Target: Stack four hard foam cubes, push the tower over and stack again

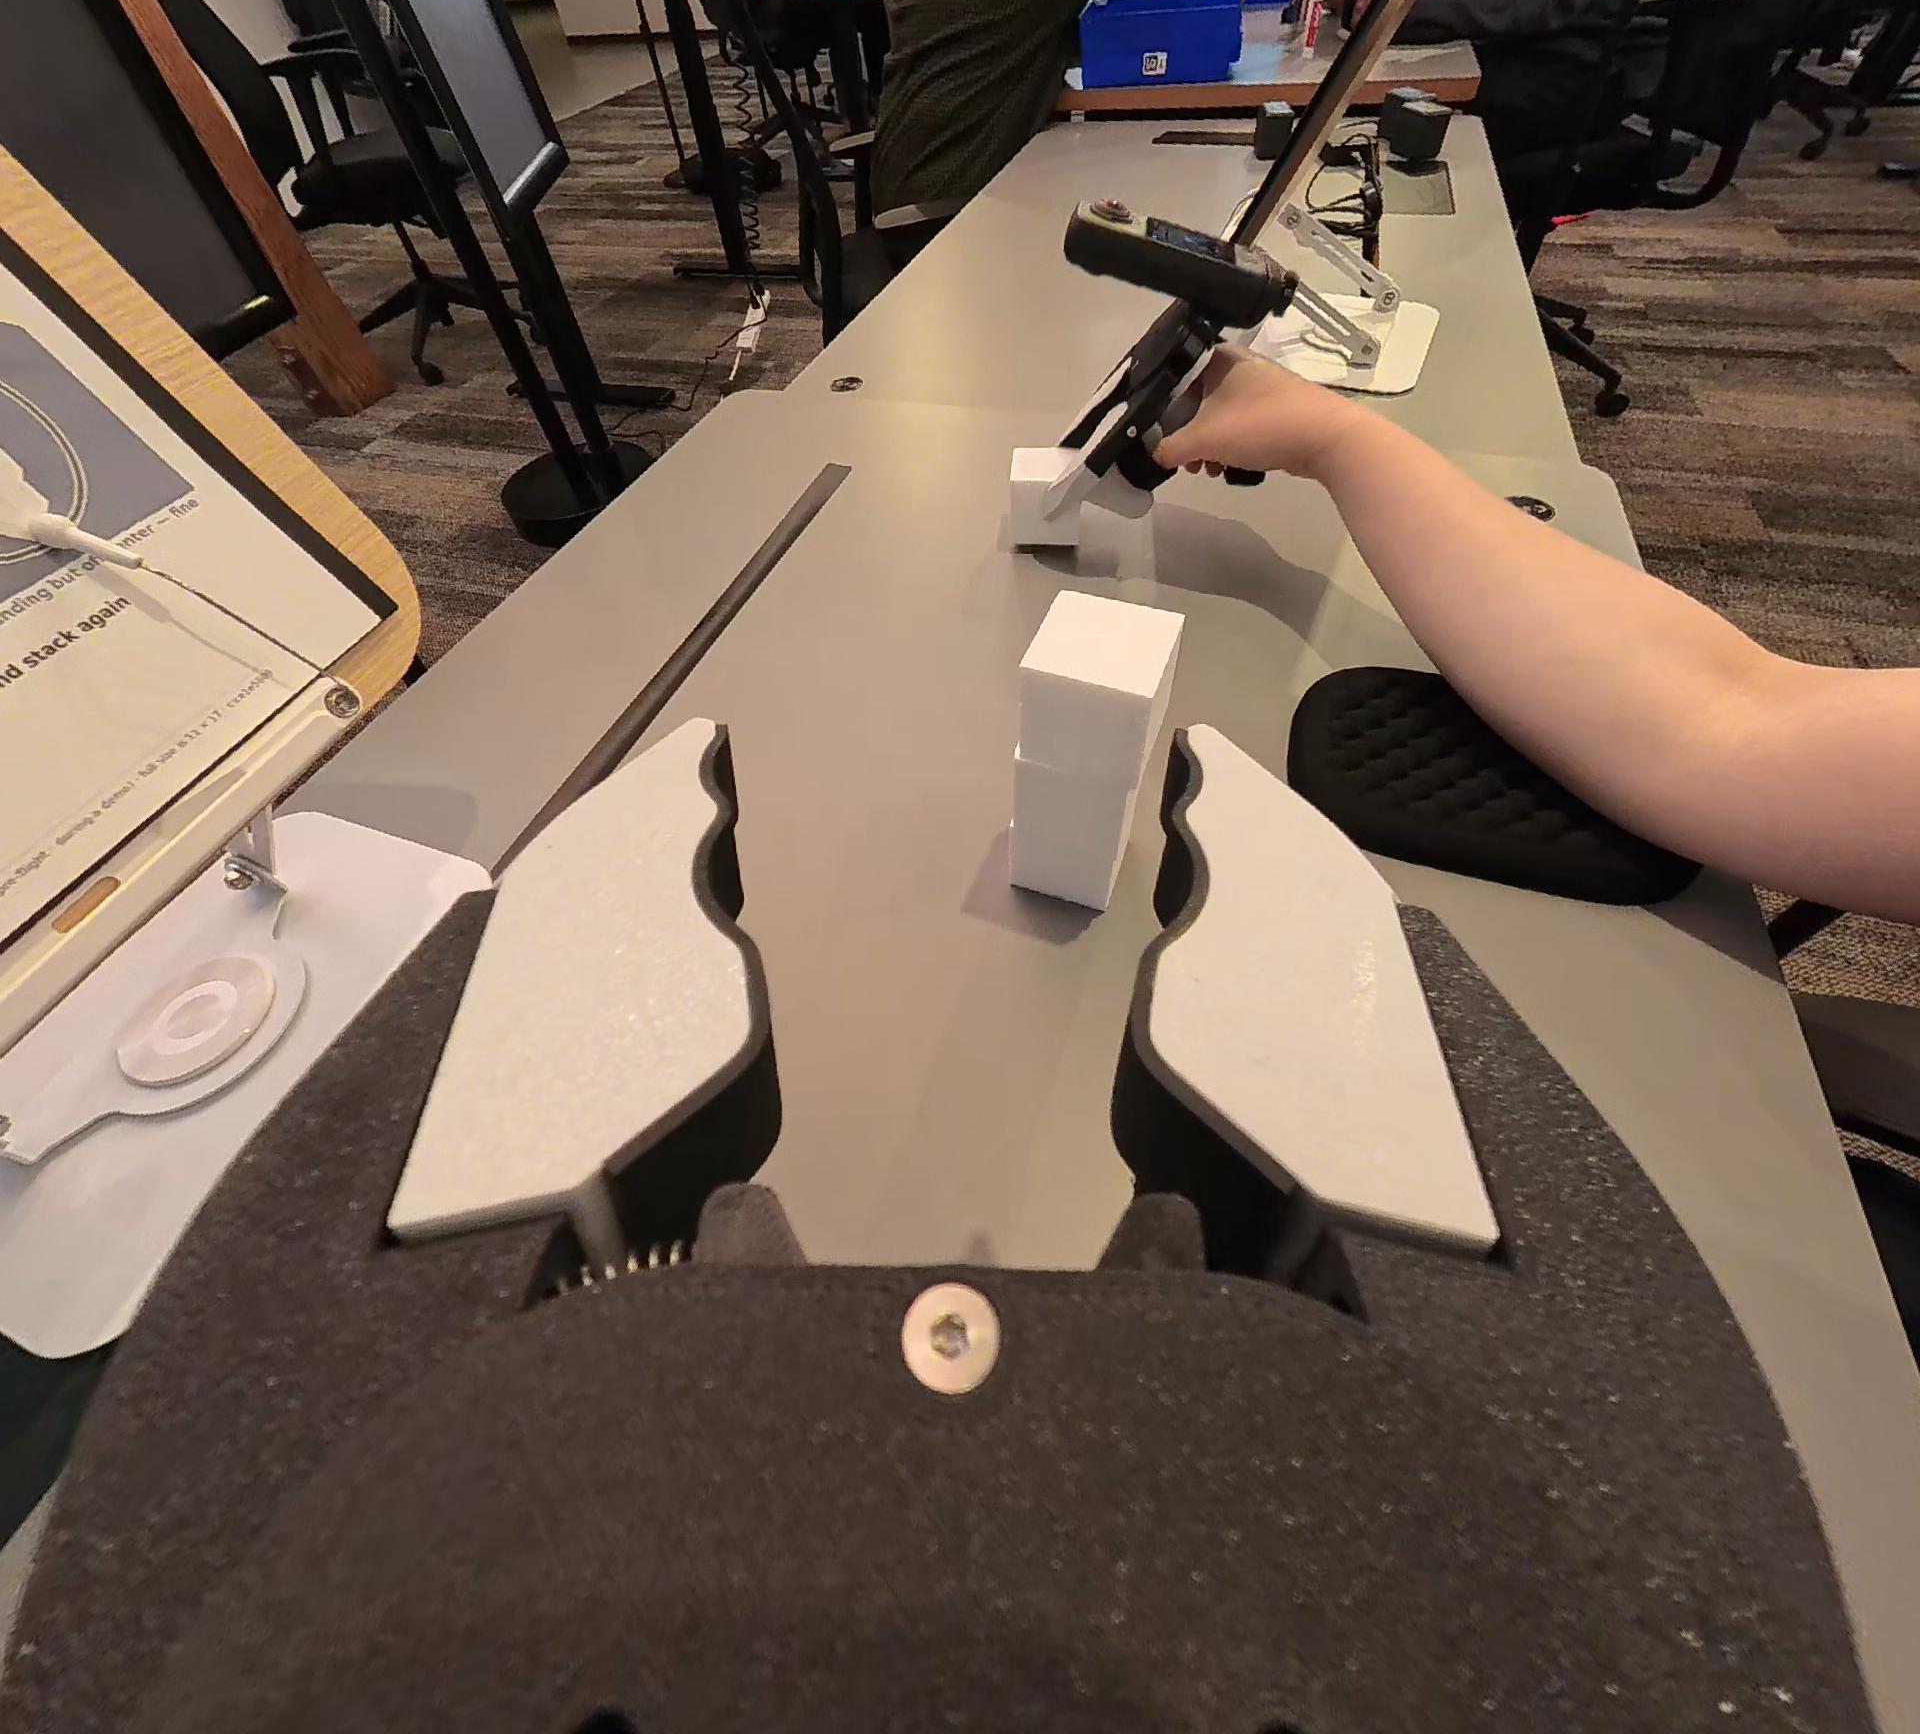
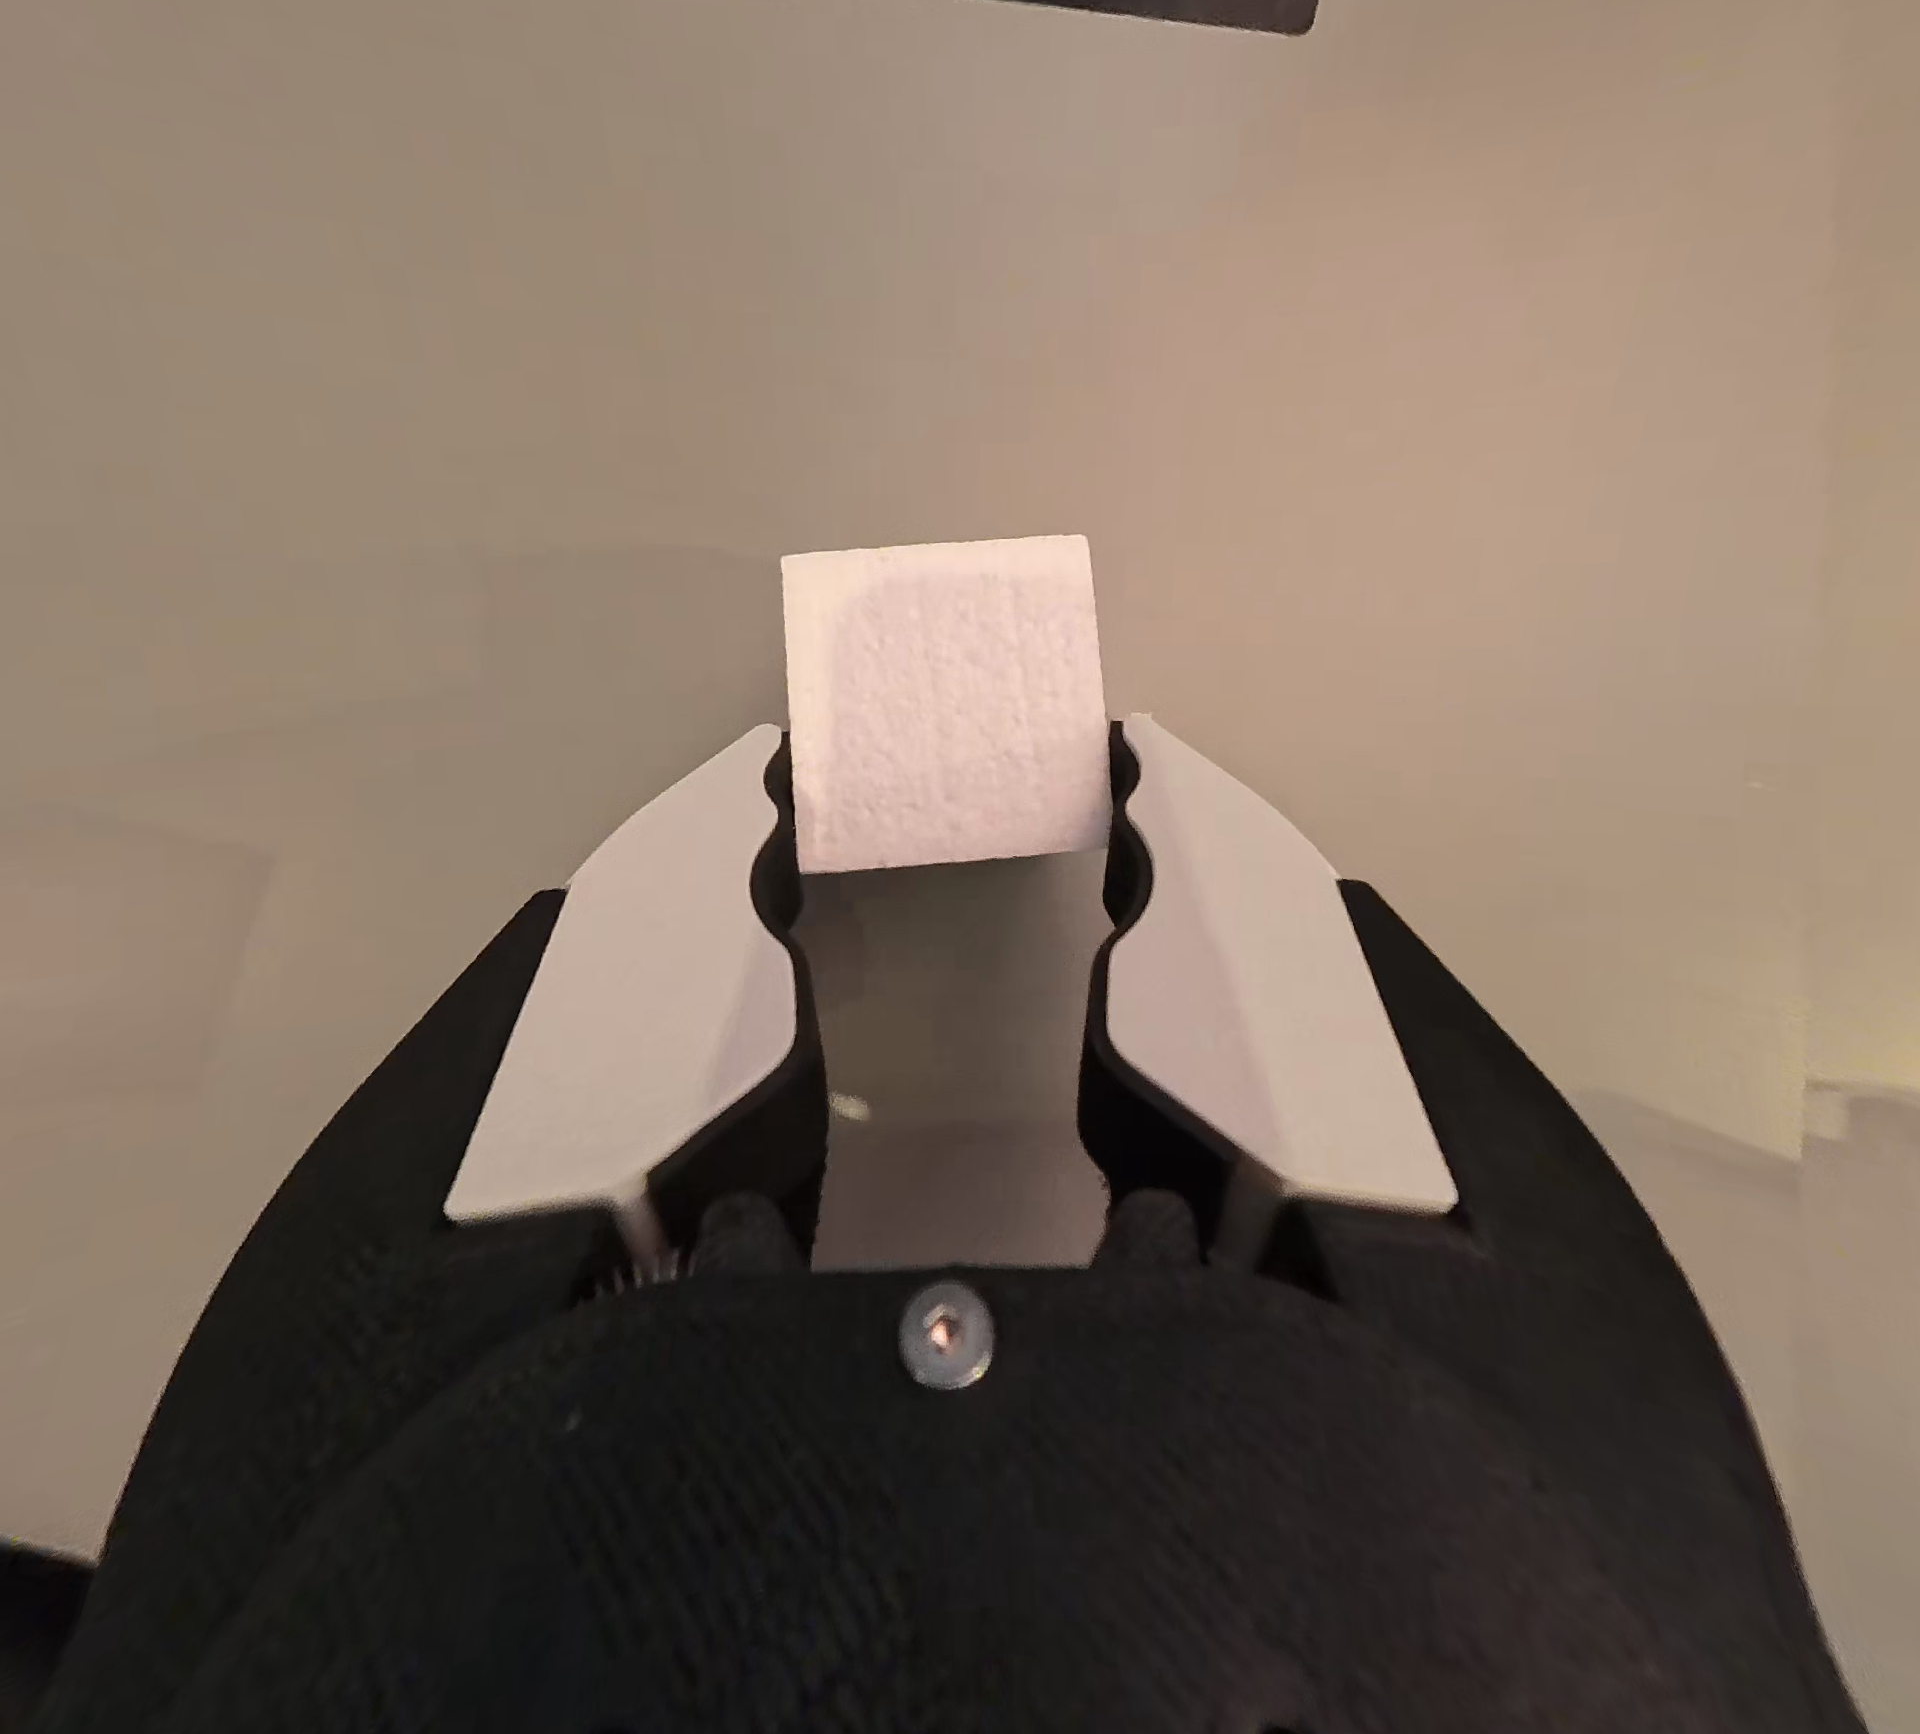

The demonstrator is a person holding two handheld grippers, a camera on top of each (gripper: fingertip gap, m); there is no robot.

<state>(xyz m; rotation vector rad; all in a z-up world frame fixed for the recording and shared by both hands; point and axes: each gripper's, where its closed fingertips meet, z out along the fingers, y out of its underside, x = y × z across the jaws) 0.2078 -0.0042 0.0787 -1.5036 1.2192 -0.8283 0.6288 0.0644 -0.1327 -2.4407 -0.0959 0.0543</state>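
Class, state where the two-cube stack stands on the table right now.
In the left wrist view the two-cube stack stands on the grey table, ahead of the open left gripper, nearer its right finger, with the right gripper and its cube beyond.

Printed writing present on a white instruction sheet [image 1: 156,645] mounted on a wood-edged board at far left of the left wrist view: several lines in black and grey, partly cut off by the frame edge, beside a grey diagram. Small white label [image 1: 1153,63] with dark marking on the front of a blue bin [image 1: 1158,27] on a far bench; too small to read. Lit screen [image 1: 1184,238] on the camera atop the far claw: content illegible. Right wrist view: no writing visible.
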